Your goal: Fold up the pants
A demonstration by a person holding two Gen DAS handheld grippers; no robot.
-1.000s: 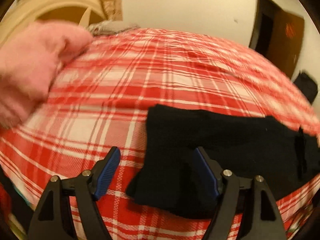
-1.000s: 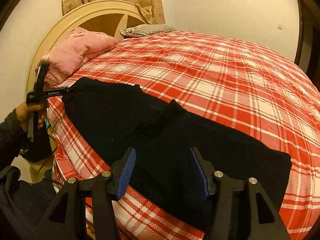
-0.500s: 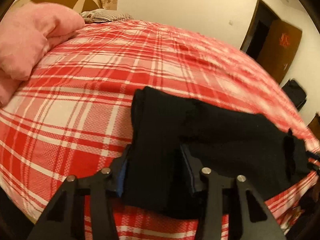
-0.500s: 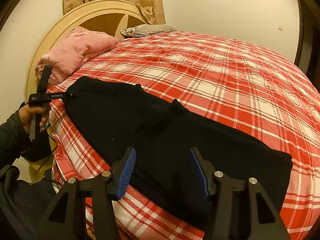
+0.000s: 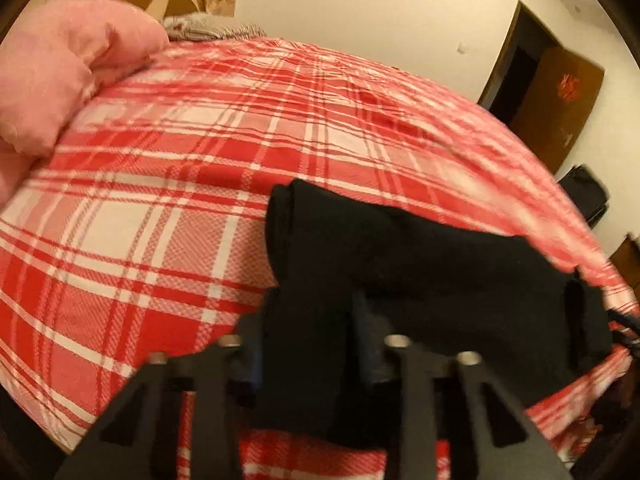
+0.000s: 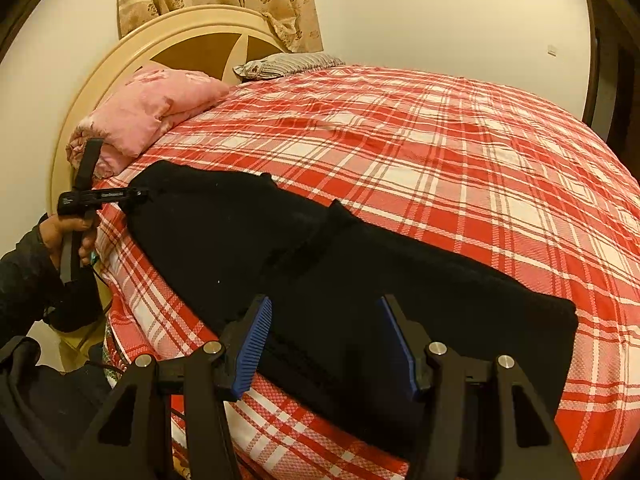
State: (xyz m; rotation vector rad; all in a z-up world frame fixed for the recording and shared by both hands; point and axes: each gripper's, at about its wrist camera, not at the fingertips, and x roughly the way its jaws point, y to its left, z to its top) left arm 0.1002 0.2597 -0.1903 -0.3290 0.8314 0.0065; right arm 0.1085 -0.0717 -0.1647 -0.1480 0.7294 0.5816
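Black pants [image 6: 280,248] lie stretched along the near edge of a bed with a red plaid cover [image 6: 440,140]. In the left wrist view the pants [image 5: 440,264] run off to the right, and one end is bunched up between the jaws of my left gripper [image 5: 310,320]. Those jaws are closing and the cloth fills the gap between them. From the right wrist view, the left gripper [image 6: 136,196] sits at the far left end of the pants, held by a person's hand [image 6: 72,236]. My right gripper [image 6: 324,332] hovers open over the pants' near edge, pads apart.
A folded pink blanket [image 6: 152,116] and a striped pillow [image 6: 288,64] lie by the round headboard [image 6: 180,48]. A brown door [image 5: 552,100] and a dark bag [image 5: 584,192] stand beyond the bed's far side. The bed drops off just below both grippers.
The left gripper's jaws have narrowed from wide apart to tight around the pants' end, which has bunched up between them. The right gripper has stayed still and open.
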